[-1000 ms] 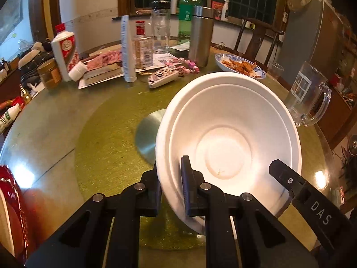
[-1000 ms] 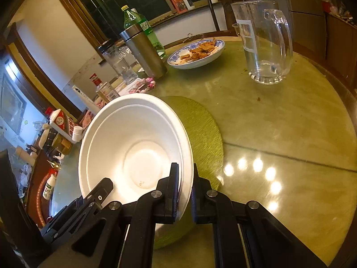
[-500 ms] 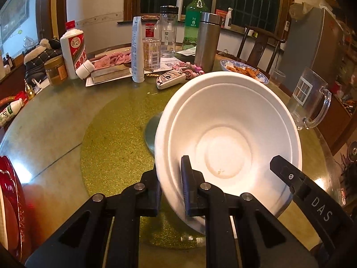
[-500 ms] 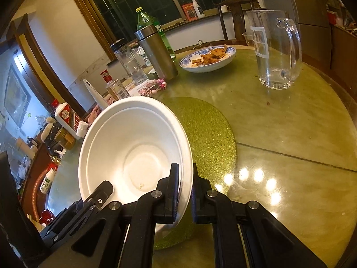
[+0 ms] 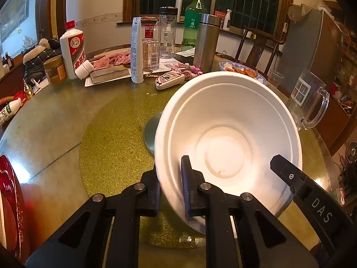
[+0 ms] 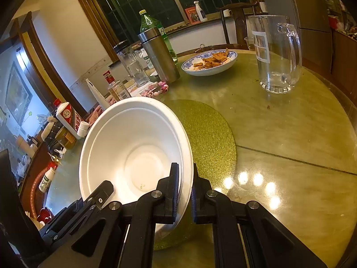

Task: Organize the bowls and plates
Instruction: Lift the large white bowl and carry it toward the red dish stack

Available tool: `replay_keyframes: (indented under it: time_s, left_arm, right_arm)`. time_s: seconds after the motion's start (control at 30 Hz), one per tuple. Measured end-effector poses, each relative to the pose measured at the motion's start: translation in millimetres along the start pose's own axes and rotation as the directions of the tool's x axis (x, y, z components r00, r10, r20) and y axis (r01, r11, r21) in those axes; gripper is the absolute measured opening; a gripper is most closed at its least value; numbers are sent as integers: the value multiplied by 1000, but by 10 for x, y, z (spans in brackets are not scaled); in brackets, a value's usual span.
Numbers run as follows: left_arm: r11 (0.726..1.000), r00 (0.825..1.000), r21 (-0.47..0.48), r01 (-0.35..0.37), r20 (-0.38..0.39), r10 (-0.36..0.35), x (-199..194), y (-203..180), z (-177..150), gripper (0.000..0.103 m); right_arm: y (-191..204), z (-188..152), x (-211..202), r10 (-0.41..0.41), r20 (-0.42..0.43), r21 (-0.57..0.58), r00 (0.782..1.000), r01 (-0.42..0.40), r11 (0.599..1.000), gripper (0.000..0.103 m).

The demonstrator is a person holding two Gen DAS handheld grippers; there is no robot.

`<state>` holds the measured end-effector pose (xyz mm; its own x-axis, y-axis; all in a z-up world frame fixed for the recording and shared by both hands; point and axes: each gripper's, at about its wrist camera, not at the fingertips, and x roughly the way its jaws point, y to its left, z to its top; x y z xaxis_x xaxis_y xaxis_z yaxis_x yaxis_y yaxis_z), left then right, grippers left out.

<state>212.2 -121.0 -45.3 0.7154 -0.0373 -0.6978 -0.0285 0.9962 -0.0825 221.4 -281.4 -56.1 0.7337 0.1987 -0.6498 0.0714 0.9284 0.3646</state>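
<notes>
Two nested white bowls [image 5: 223, 134] hang tilted above a glittery green round mat [image 5: 116, 147] on the round table. My left gripper [image 5: 170, 169] is shut on the stack's left rim, one finger outside and one inside the bowl. My right gripper [image 6: 185, 174] is shut on the opposite rim of the bowls [image 6: 133, 147]. The right gripper's finger [image 5: 283, 167] shows at the bowl's right edge in the left wrist view. The left gripper [image 6: 104, 187] shows at lower left in the right wrist view. A small crumb lies inside the top bowl.
A blue-rimmed plate of food [image 6: 209, 63] and a glass pitcher [image 6: 276, 53] stand at the far right. Bottles, a steel flask [image 5: 206, 40], a book and a key fob [image 5: 169, 80] crowd the far side. A red dish [image 5: 6, 201] lies at the near left edge.
Both grips on the bowls hold unchanged. The right wrist view has rolled slightly, so the pitcher and plate sit a little lower and to the right.
</notes>
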Motion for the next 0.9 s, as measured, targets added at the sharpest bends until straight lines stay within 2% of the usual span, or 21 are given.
replay_keyframes:
  time_s: [0.9]
  left_arm:
    - [1000, 999, 12, -17, 41, 16, -72, -31, -7, 14]
  right_arm:
    - [24, 1, -82, -12, 40, -28, 999, 13, 1000, 8]
